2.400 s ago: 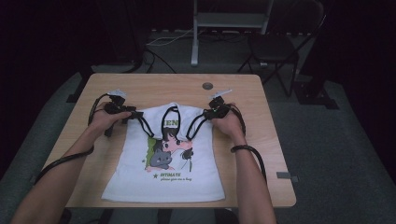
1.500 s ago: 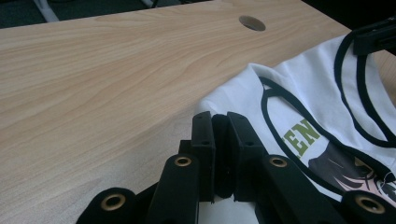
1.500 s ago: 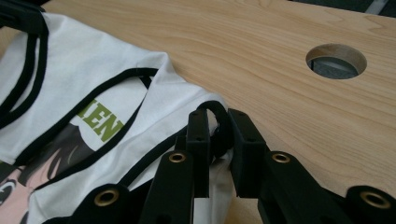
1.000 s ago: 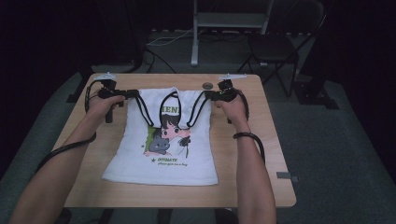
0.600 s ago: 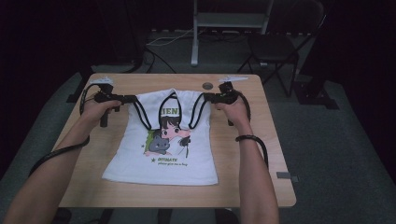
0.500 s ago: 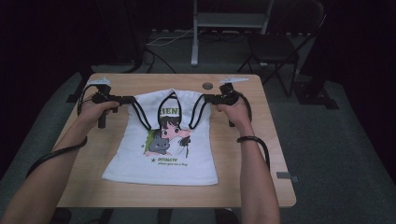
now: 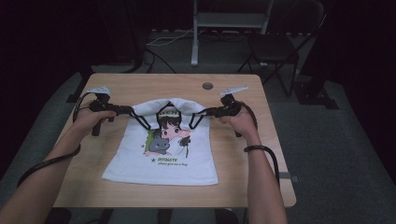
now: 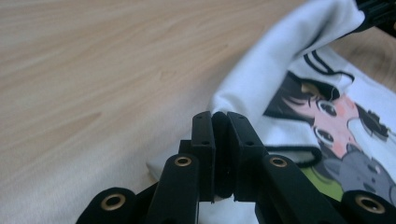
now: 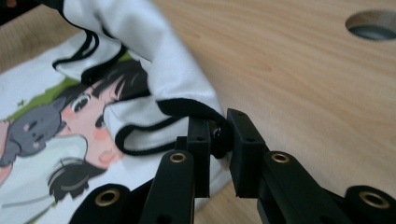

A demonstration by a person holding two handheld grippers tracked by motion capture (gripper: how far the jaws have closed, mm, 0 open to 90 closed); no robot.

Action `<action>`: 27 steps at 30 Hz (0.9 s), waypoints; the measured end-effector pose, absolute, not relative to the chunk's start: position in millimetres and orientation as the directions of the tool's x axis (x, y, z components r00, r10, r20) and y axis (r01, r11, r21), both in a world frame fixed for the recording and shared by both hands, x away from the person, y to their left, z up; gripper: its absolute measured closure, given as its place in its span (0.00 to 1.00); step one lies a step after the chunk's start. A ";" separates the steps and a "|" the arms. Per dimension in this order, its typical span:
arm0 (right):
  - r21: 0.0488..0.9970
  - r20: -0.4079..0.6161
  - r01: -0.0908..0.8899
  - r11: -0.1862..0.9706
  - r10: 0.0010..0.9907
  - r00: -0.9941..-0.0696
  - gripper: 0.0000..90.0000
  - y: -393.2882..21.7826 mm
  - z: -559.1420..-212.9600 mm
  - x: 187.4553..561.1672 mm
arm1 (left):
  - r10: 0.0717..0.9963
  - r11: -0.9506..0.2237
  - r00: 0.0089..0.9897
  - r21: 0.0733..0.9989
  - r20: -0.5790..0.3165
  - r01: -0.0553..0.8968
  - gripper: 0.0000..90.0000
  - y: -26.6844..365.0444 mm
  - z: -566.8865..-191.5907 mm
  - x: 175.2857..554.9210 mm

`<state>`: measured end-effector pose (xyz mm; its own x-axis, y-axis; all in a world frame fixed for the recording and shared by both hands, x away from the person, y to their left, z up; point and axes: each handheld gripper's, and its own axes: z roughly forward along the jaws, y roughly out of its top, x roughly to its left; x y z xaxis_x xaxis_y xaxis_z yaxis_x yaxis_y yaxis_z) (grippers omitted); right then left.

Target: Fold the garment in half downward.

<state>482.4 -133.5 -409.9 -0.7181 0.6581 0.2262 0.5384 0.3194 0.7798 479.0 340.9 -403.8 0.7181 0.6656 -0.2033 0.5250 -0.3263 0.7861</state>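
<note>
The wooden surface point(image 7: 233, 177) carried a white sleeveless printed T-shirt point(image 7: 161, 161) lying face up toward its middle, the hem toward the near edge and the top raised toward the far edge. Its cartoon print point(image 7: 168, 137) of a dark-haired figure and a grey cat showed across the chest, with a small line of lettering below it. A round cable hole point(image 7: 207, 86) sat in the surface near the far edge, apart from the cloth. The left gripper point(image 7: 125, 110) held the shirt's left shoulder, and in the left gripper view its fingers point(image 8: 203, 140) were pinched narrowly on a fold of white cloth point(image 8: 261, 88). The right gripper point(image 7: 210, 112) held the opposite shoulder; in the right gripper view its fingers point(image 9: 245, 144) were clamped on the black-trimmed armhole edge point(image 9: 187, 108). Between the two grips the top of the shirt stood lifted in an arch off the surface, while the lower half lay flat. The step in hand looked like the start of a fold, the top being carried over the body. The next move probably called for both grippers travelling together toward the near edge, level and evenly spaced, so the shoulders would land square on the hem without the cloth bunching.
</note>
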 end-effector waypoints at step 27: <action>0.788 0.106 0.470 0.399 0.664 -0.741 0.89 -133.6 -413.4 442.6 | 0.652 -0.409 0.754 0.803 -0.075 0.434 0.92 337.3 -407.9 439.2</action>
<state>442.6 -133.6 -413.4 -0.7406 0.6636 0.1058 0.4696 0.3985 0.7878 439.2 337.3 -407.9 0.7545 0.6520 -0.0753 0.4340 -0.4094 0.8025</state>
